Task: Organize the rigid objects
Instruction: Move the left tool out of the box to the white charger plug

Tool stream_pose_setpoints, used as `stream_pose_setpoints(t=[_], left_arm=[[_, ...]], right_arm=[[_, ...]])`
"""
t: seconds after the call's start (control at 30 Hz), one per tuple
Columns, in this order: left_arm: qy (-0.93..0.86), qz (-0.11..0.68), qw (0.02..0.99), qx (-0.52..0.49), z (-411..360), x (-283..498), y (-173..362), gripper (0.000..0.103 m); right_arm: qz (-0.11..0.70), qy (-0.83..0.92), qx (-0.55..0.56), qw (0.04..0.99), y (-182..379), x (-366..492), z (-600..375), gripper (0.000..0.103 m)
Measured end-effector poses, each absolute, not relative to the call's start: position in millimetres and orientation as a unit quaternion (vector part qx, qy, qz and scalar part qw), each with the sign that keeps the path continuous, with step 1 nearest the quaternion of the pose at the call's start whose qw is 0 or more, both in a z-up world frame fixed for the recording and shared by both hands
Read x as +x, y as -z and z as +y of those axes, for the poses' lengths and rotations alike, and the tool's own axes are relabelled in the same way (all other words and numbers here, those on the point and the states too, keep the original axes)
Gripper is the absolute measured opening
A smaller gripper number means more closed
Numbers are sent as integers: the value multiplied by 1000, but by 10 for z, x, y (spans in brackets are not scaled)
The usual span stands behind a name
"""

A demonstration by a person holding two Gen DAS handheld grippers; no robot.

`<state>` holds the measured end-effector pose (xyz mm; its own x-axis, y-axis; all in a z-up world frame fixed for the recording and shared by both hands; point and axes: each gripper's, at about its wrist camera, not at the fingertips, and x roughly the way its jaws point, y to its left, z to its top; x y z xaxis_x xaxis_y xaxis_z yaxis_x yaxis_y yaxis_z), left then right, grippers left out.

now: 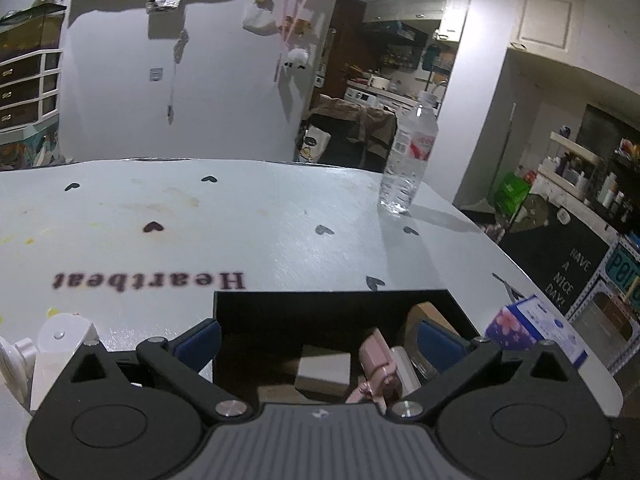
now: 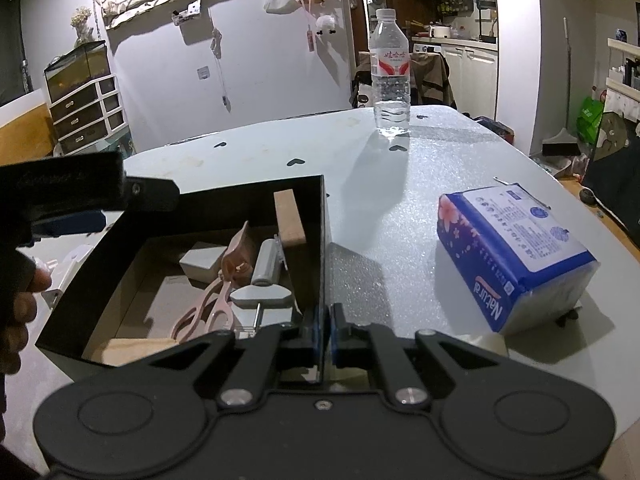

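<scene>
Hand-held gripper on the right was clenched on the near wall of the black box, which stood on the table; the left hand-held gripper was spread wide over it, holding nothing. Pink scissors, judged stiff, light and slippery, lay inside among grey blocks and were best taken at the handles.

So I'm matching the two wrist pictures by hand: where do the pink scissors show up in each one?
Left wrist view: the pink scissors sit low and right of centre, inside the black box, just above the left gripper body.
Right wrist view: low and left of centre, in the same box, handles toward the camera.
Shared landmark: the water bottle standing at the table's far side.
</scene>
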<state>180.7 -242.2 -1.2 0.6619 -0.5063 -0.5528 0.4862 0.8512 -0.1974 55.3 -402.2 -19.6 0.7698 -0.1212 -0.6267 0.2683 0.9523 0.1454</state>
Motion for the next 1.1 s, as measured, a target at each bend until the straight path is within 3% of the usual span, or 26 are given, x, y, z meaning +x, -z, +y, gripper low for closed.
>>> stream_pose_setpoints(t=[1.1], left_arm=[[275, 270, 922, 29, -1877, 1347, -50, 103]], right_arm=[[321, 114, 113, 933, 202, 549, -3986, 6]])
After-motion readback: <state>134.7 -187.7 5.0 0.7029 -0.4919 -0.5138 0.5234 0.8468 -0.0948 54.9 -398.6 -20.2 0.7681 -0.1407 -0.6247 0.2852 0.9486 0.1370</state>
